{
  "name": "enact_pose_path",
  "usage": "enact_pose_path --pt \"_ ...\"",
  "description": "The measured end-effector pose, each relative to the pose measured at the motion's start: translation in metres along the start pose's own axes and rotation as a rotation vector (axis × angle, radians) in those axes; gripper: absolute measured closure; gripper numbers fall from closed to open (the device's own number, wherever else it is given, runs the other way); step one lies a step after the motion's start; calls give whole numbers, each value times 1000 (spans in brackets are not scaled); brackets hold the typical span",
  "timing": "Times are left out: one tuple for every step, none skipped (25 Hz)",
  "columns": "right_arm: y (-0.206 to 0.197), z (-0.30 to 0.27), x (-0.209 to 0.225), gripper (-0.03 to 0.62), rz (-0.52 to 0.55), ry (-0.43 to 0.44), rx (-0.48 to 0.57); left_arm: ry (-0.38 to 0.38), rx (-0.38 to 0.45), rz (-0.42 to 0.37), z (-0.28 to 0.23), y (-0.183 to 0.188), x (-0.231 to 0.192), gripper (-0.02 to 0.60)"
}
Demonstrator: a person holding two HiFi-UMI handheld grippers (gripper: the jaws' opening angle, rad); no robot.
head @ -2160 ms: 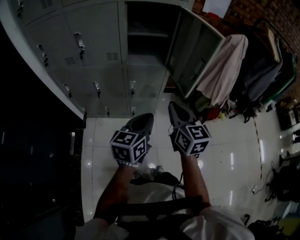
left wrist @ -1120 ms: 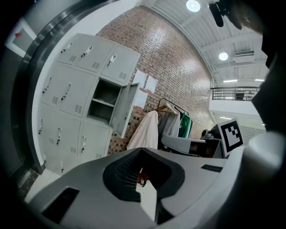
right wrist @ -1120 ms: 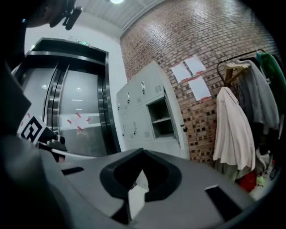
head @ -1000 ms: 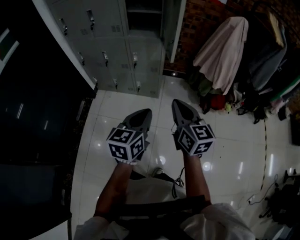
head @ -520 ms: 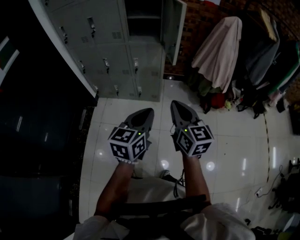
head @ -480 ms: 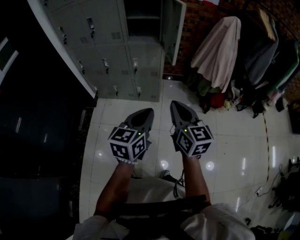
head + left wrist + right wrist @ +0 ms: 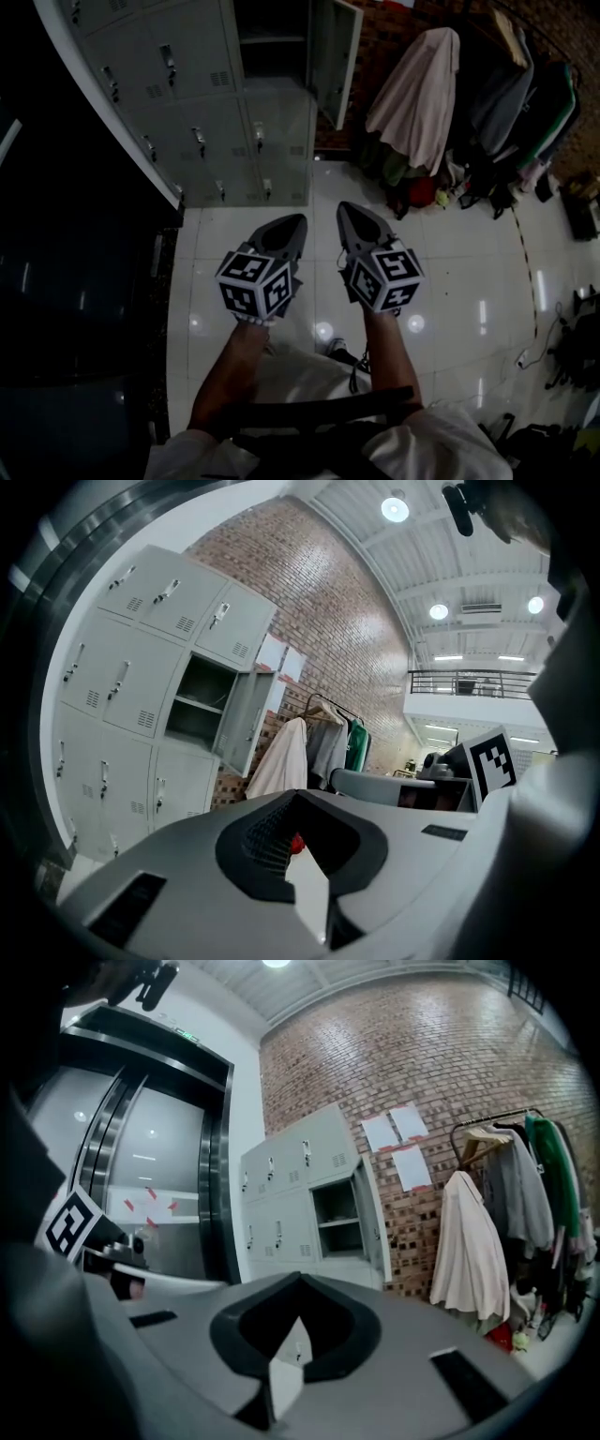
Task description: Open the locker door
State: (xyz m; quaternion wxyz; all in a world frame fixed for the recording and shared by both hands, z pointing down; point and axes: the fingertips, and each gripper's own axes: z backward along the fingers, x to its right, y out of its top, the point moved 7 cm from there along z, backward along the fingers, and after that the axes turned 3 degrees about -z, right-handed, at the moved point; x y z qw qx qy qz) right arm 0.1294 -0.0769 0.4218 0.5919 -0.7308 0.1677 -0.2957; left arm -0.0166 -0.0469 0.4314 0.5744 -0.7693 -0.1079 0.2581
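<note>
floor (image 7: 450, 267): glossy white tiles | standing on it: lockers (image 7: 202, 103) | lying: red bundle (image 7: 422, 194), cable (image 7: 531, 349)

Ahead of my right gripper (image 7: 354, 211) I see a brick wall (image 7: 450, 1054) and a rack of coats (image 7: 506, 1204); glossy white floor tiles (image 7: 450, 272) lie beneath it, round ceiling lights (image 7: 395, 509) shine overhead.

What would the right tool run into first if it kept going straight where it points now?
Probably the closed lower locker doors beneath the open compartment. The shut right tool aims roughly at them, and the way there looks free. Depth is hard to judge.
</note>
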Motion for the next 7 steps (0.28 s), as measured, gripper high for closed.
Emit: enact_pose_path --pt "-1 1 -2 591 2 -5 0 -6 0 -2 2 -1 -1 583" --pt "-1 2 -4 591 4 -10 2 -10 0 -4 3 -1 -2 583" --pt "-1 2 -6 591 5 -15 3 -13 0 -4 4 -2 -3 583" --pt "-1 3 -7 591 5 -19 5 -16 0 -5 5 -1 -4 583" --pt "-1 3 -9 591 6 -23 5 -17 0 -5 7 -1 -5 583" --pt "-1 4 -10 591 5 -27 6 -18 -1 -5 8 -1 -5 583" --pt "-1 4 -12 591 5 -30 5 -19 -2 -5 10 0 -6 583"
